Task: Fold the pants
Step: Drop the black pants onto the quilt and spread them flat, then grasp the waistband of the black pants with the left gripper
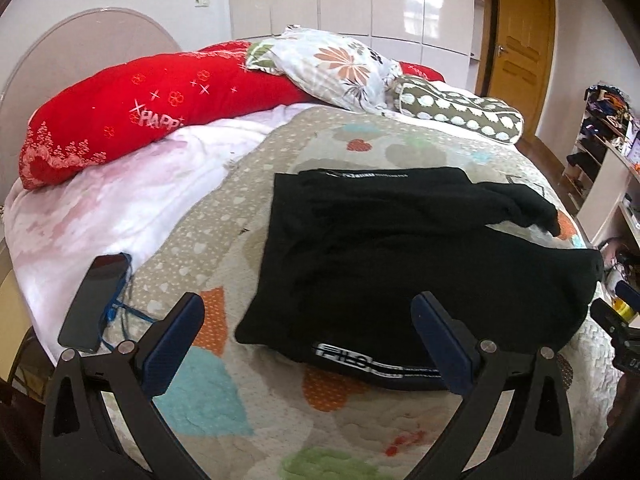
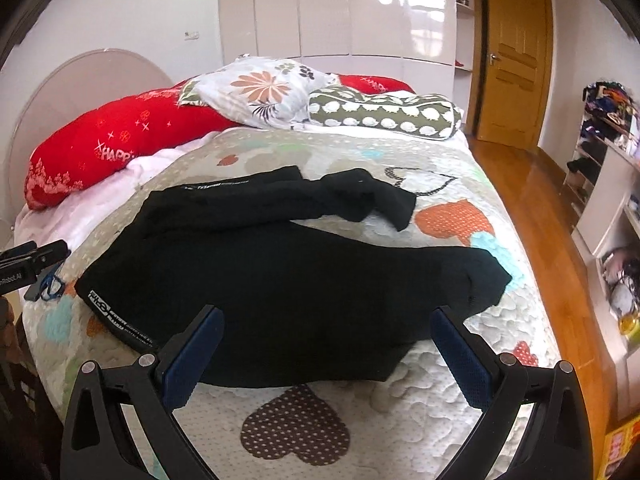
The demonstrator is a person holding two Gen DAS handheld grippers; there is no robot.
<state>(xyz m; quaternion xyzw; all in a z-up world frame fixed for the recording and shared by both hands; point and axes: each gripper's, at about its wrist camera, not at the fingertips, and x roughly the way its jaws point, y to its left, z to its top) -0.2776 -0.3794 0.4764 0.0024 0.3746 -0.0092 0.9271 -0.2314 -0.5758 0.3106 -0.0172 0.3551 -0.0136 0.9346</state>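
- In the left wrist view, a dark phone [image 1: 94,304] lies at the lower left edge of the bed, on a pale pink blanket [image 1: 120,216], with a blue cable [image 1: 120,308] trailing beside it.
- A long red pillow [image 1: 132,116] stretches across the upper left, against a rounded headboard [image 1: 60,48].
- The left tongs [image 1: 308,336] fill the bottom of that frame, their blue-padded fingers [image 1: 176,344] spread wide apart and holding nothing; they hang over the near edge of the quilt [image 1: 224,412].
- The black pants [image 1: 400,256] lie in the centre of the frame on the patterned quilt, the waistband with white lettering nearest the left tongs, and the right finger overlaps that band in the picture; whether it touches the cloth I cannot tell.
- In the right wrist view, the pants [image 2: 288,280] spread from the left edge toward the right, waistband at lower left, two legs reaching right, the far leg crumpled and apart from the near one.
- The right tongs [image 2: 326,340] sit at the bottom centre, fingers [image 2: 460,360] wide apart and empty, framing the near hem of the pants.
- A floral pillow [image 2: 260,92] and a green bolster [image 2: 384,116] with pale spots rest at the top centre of the bed.
- A yellow wooden door [image 2: 512,60] stands at the upper right, and cluttered shelves [image 2: 608,128] line the right edge.
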